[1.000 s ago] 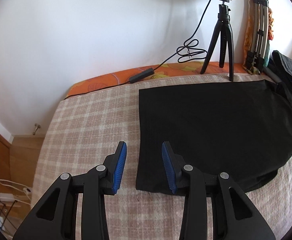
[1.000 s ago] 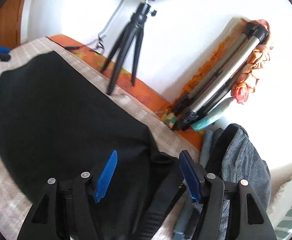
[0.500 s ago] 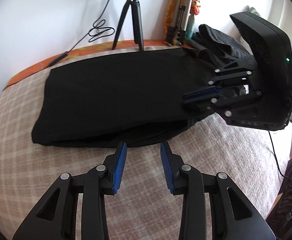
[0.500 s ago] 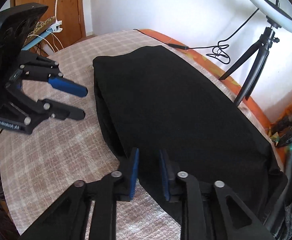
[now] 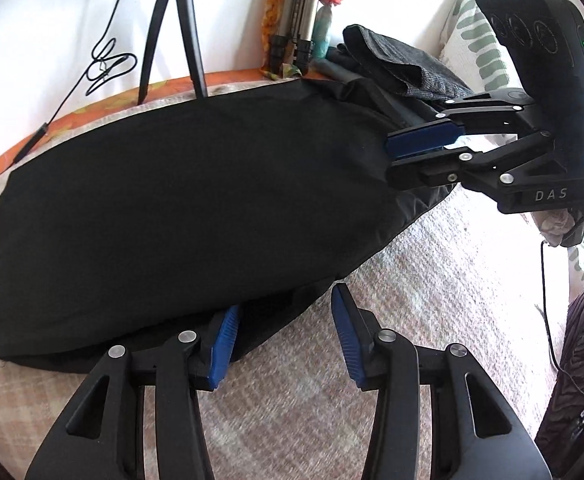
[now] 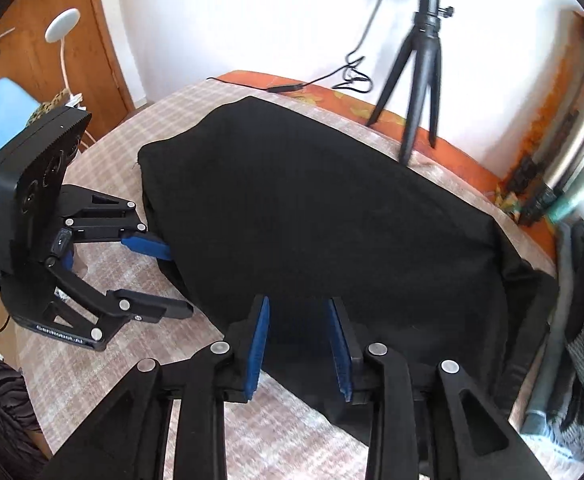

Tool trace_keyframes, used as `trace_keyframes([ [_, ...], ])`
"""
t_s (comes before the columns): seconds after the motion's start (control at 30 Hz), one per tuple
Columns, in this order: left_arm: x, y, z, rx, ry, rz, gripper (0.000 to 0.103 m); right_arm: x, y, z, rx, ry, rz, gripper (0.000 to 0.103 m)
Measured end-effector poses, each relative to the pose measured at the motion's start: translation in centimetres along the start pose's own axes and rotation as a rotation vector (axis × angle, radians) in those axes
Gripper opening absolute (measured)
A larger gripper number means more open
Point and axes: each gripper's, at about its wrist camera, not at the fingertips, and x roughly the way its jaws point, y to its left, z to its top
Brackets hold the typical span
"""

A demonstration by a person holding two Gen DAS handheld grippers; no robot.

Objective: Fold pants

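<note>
Both tools at the near edge of the pants, set for the next fold.

We have the black pants lying flat and already doubled on the checked bed cover, with a tripod standing behind them. Our left tool is at the near hem with its jaws opening; one pad is tucked under the cloth edge, the other is clear of it, so nothing is gripped yet. Our right tool straddles the near edge toward the waistband end, its jaws opening too, cloth between the pads but not pinched. To do this well, we judge both tools should bite all layers at once, at matching depth, then lift together and carry the edge straight across so the fold lands square without dragging the bottom layer.
</note>
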Motion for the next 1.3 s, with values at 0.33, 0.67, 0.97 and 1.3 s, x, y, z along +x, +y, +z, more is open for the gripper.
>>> trace_keyframes([
  [0.33,-0.2,-1.1,-0.8,0.054,-0.03,-0.069,0.023,-4.0,-10.1,-7.7,0.369,-0.009,-0.168,0.061],
  [0.67,-2.3,-1.3,-2.5,0.096,0.008,-0.019,0.023,-1.7,-15.0,-10.2,0.568,-0.004,-0.043,0.063],
  [0.97,-8.4,2.4,-3.7,-0.01,-0.067,0.073,0.023,-2.5,-14.1,-7.4,0.456,-0.045,-0.168,0.047],
  [1.3,-9.7,8.7,-3.1,-0.125,-0.101,0.242,0.023,-1.6,-19.2,1.8,0.442,-0.126,-0.128,0.054],
])
